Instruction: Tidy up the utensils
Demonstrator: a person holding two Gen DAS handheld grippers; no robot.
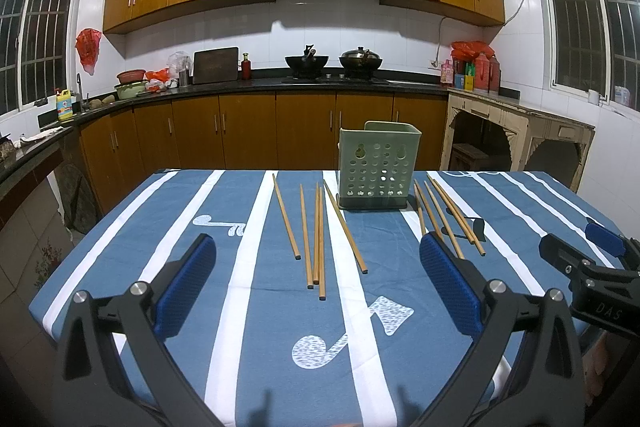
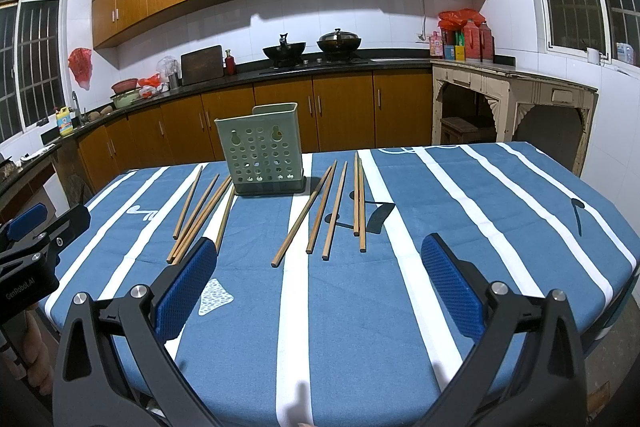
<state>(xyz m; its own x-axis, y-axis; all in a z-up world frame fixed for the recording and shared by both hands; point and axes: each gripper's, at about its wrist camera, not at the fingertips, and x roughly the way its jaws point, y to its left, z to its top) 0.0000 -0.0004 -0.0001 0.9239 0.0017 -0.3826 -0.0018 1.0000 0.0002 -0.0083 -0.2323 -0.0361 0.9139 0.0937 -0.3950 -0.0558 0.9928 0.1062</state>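
My left gripper (image 1: 318,277) and right gripper (image 2: 320,277) both hang with fingers spread wide above the bench (image 2: 500,227), gripping nothing. Ahead, two groups of chopsticks (image 1: 318,239) (image 2: 332,211) lie flat either side of the upright green holder (image 2: 262,151).

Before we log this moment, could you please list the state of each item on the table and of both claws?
Green holder: upright on the table, no chopsticks seen inside.
Left chopstick group: lying flat on the cloth, left of the holder.
Right chopstick group: lying flat, right of the holder.
Left claw: open, holding nothing.
Right claw: open, holding nothing.
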